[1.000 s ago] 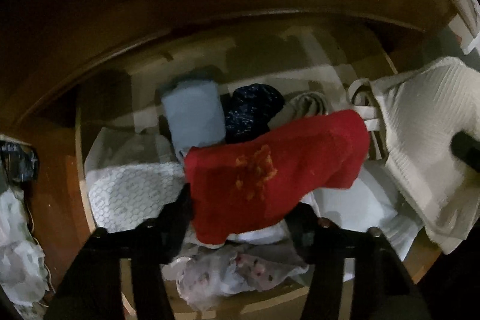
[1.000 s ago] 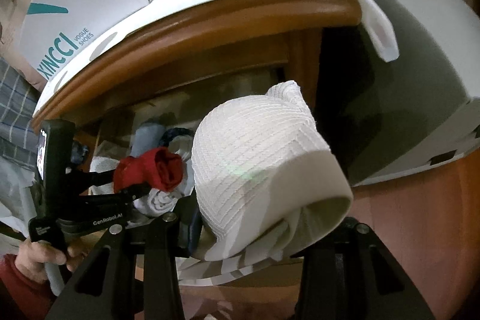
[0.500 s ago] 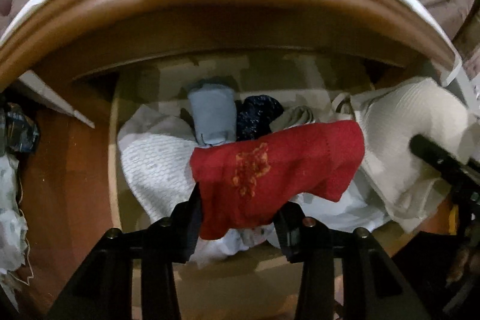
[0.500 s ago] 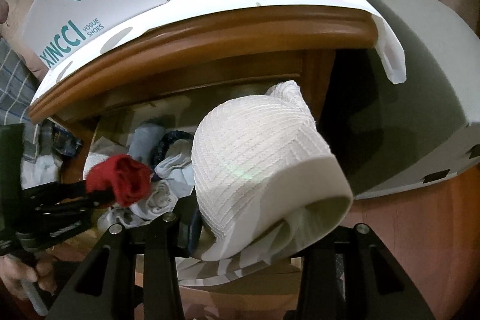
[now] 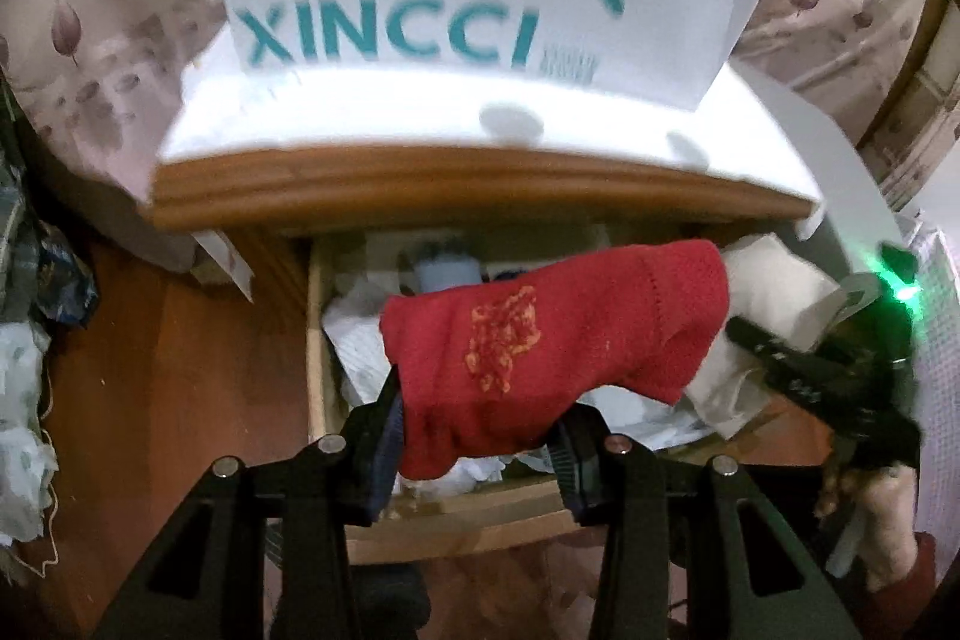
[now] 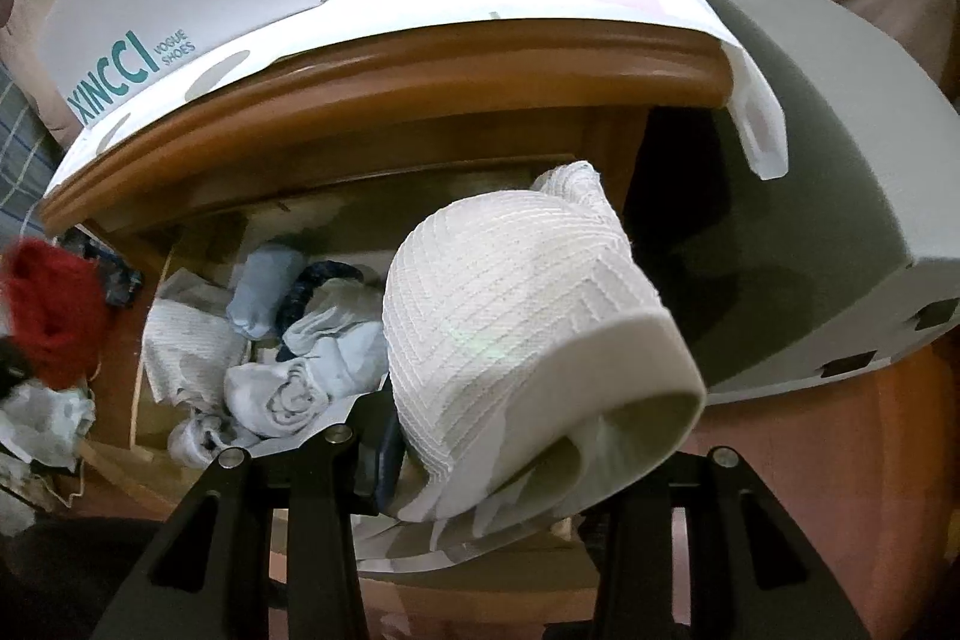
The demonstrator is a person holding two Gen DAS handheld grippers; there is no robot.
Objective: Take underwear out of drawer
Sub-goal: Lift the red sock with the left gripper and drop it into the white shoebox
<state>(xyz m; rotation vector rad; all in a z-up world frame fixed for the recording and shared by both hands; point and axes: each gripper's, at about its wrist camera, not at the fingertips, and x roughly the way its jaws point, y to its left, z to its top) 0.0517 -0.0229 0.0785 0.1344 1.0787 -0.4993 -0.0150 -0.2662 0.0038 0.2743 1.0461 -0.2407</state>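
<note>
Underwear, two pieces in hand. Red underwear (image 5: 558, 346) pinched at its near lower edge by left gripper (image 5: 480, 436), lifted above the open drawer (image 5: 315, 340); long axis runs left to right, free end drooping right. White ribbed underwear (image 6: 516, 310) clamped in right gripper (image 6: 480, 466) over the drawer's right side, waistband opening facing near-right. Both judged light, soft, floppy; likely to snag or slip, so grip a bunched fold or the waistband. More rolled clothes (image 6: 282, 394) remain inside
</note>
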